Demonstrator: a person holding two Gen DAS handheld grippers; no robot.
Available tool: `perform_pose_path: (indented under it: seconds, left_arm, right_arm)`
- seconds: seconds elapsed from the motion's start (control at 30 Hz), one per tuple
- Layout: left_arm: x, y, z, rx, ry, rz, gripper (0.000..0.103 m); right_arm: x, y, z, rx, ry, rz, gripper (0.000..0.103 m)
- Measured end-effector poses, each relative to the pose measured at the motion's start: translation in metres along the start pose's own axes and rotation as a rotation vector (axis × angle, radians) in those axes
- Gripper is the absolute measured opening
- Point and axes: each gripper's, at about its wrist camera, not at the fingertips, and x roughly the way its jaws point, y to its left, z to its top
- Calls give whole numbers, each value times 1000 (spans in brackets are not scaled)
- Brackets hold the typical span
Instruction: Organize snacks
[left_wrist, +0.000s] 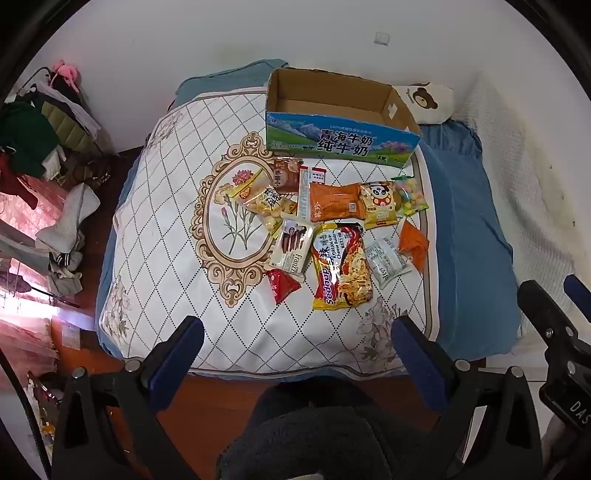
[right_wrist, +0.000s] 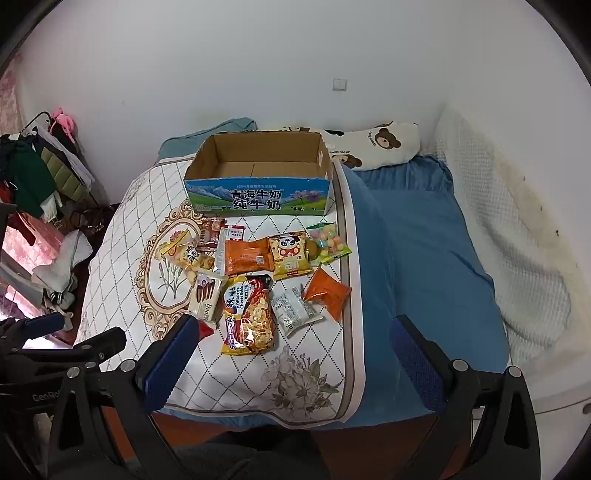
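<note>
Left wrist view first: my left gripper (left_wrist: 295, 332) hangs above the near edge of the bed, its two blue-padded fingers (left_wrist: 177, 354) spread wide with nothing between them. I take the cardboard milk box (left_wrist: 341, 138) as my landmark; it sits open-topped and empty at the far side of the quilted cover (left_wrist: 166, 229). Just in front of the box the snacks lie in a loose cluster. Nearest the box are a brown packet (left_wrist: 286, 173) and an orange packet (left_wrist: 334, 201), with a yellow panda packet (left_wrist: 378, 205) and a bag of pastel candies (left_wrist: 410, 194) toward the box's right end. Farther from the box lies the yellow noodle pack (left_wrist: 341, 266), with a wafer packet (left_wrist: 291, 247) on its left, a small red triangle (left_wrist: 280, 284) beyond that, and a white packet (left_wrist: 388, 260) and an orange pouch (left_wrist: 413, 243) on its right. My right gripper (left_wrist: 554, 325) pokes in at the right edge.

Right wrist view: my right gripper (right_wrist: 291, 350) is released too, its fingers (right_wrist: 417, 362) wide apart and holding nothing. The milk box (right_wrist: 258, 195) stands past the snacks, with a bear-print pillow (right_wrist: 384, 146) behind its right end. The noodle pack (right_wrist: 249, 317) lies well in front of the box, closest to my left finger, which covers part of the red triangle (right_wrist: 205, 330). The orange pouch (right_wrist: 327, 297) sits at the cover's edge beside the blue sheet (right_wrist: 424, 258).
</note>
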Motion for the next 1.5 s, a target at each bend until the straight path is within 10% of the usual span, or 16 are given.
perform_pose_path:
  seconds: [1.5]
  left_arm:
    - [-4,-2,19,-2,-18,-5,103]
  right_arm:
    - [16,-10,9,-3,15,-28,103]
